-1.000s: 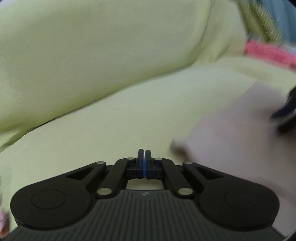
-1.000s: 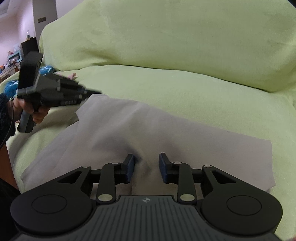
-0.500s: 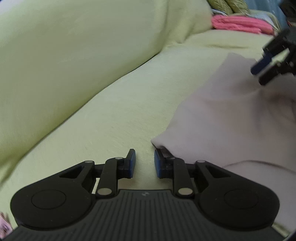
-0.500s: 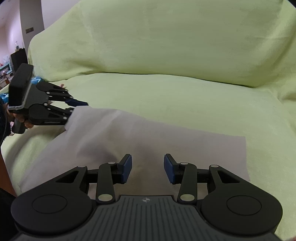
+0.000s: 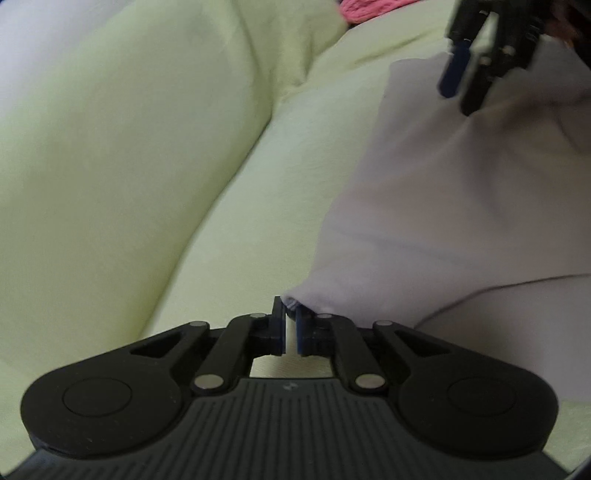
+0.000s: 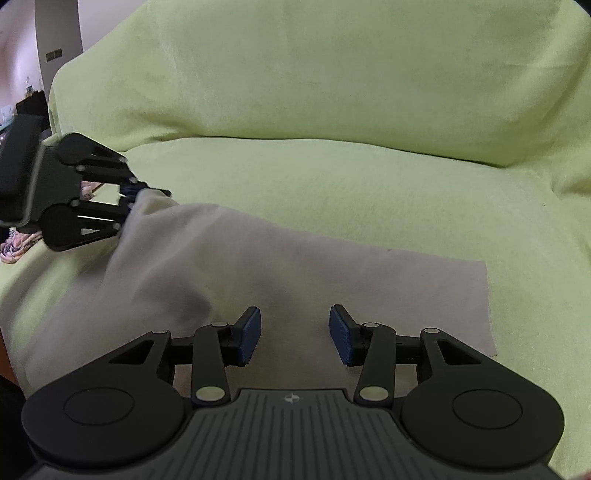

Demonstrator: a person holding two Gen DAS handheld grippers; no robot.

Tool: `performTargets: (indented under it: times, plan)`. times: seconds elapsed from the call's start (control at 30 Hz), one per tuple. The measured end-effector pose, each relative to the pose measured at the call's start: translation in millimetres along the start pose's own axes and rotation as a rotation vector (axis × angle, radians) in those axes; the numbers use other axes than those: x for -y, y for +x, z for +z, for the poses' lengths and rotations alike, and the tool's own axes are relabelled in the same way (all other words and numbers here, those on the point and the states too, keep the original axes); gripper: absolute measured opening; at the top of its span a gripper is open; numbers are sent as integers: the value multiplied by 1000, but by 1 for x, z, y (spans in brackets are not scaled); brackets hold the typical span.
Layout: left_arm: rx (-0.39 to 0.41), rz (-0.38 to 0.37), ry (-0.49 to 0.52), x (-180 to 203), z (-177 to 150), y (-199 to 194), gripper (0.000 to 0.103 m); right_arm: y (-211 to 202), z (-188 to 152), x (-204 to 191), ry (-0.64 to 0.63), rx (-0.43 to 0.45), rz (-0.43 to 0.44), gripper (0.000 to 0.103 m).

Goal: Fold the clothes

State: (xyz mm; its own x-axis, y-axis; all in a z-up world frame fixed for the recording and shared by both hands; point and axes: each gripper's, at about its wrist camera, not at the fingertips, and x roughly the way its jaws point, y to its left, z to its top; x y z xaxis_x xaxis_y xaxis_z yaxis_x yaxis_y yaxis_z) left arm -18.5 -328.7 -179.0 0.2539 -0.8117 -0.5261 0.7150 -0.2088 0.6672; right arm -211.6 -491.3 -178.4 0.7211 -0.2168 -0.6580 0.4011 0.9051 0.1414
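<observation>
Since half a second ago, left gripper has closed from open onto the corner of the cloth, lifting that corner off the sofa cover. Pale green sofa cover spans seat and backrest. Cloth (pale grey-lilac) lies on the seat, its right portion flat. Right gripper hovers above the cloth, fingers spread wide, holding nothing. Pink fabric lies beyond.
</observation>
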Motion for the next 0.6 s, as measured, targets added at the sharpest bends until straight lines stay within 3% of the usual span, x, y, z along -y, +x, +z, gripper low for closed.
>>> performTargets:
  times: [0.13, 0.2, 0.33, 0.6]
  plan:
    - [-57, 60, -12, 4, -10, 2, 4, 1, 0, 0, -9, 2, -9, 44]
    - [-148, 104, 26, 14, -21, 20, 0, 1, 1, 0, -12, 1, -13, 45]
    - [-102, 72, -157, 1, -8, 7, 4, -4, 5, 0, -31, 1, -30, 46]
    - [9, -2, -540, -28, 21, -24, 7, -10, 23, 39, -25, 128, -166, 42]
